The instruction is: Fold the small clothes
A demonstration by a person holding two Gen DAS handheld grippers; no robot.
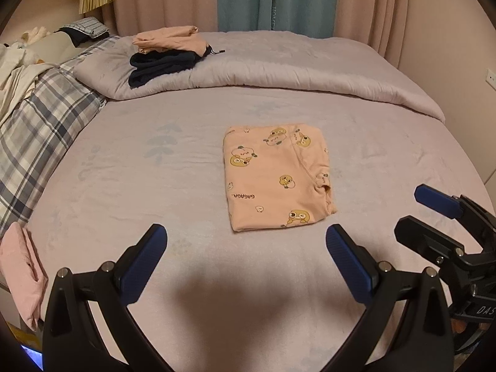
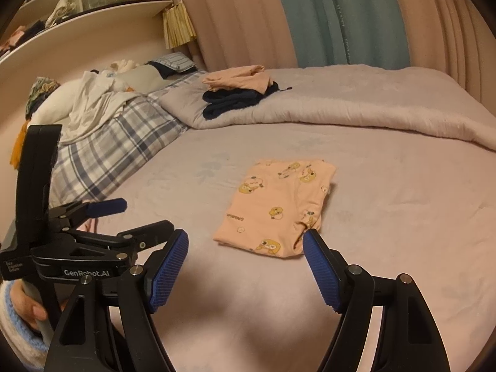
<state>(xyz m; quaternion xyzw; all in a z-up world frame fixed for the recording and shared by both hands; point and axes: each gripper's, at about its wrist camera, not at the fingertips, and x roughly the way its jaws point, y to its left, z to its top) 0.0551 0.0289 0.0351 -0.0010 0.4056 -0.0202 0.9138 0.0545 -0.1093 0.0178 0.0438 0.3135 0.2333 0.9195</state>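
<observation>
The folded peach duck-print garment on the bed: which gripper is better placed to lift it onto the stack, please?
Right, probably. The right gripper is open with one blue pad beside the folded peach duck-print garment's near corner; the left gripper is open too, but farther short of its near edge.

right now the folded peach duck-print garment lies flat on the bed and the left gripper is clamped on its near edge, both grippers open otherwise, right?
Not quite. The left gripper is not clamped on anything: in the left wrist view its jaws stand wide apart with only bed sheet between them. The folded peach duck-print garment does lie flat on the bed, untouched, and the right gripper is open too.
</observation>
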